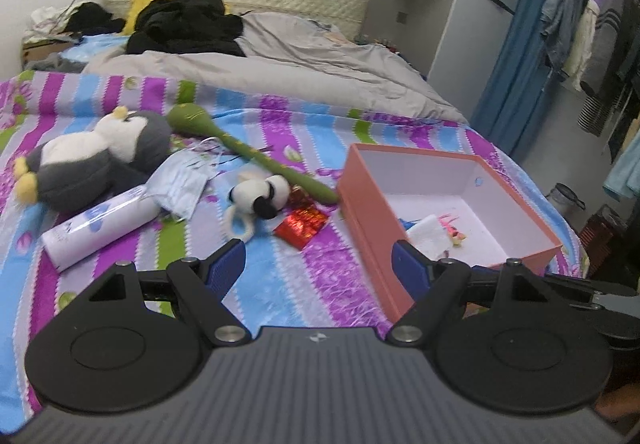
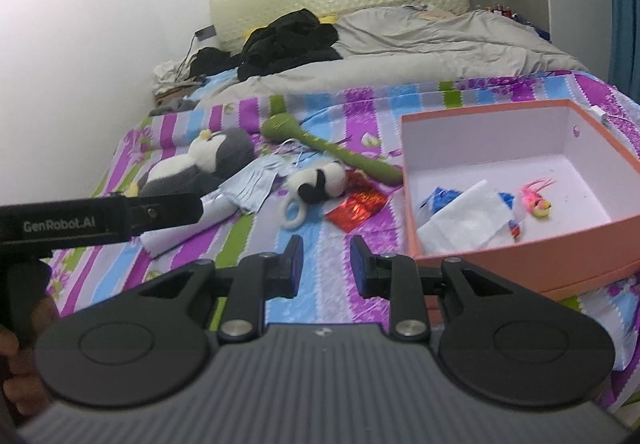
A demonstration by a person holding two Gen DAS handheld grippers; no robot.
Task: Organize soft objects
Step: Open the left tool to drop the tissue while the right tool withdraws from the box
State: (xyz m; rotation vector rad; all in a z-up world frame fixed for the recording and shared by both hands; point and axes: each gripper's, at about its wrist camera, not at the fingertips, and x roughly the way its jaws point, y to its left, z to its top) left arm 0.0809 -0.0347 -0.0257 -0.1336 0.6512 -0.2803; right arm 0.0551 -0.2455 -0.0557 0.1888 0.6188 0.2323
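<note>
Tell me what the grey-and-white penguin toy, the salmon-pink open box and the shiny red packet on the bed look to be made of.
Grey-and-white penguin toy: plush fabric, matte and fuzzy, with soft rounded edges.
Salmon-pink open box: likely cardboard, with thin rigid straight walls, a matte pink outside and a white lining.
Shiny red packet: probably foil or metallised paper; it glints and looks crinkled.

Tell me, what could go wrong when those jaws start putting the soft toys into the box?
1. The small panda plush lies against the red foil packet and near the face mask, so a grab might snag those too.
2. The orange box already holds tissue and a pink trinket; toys could bury them.
3. The penguin plush looks bulky, so it may slip.
</note>
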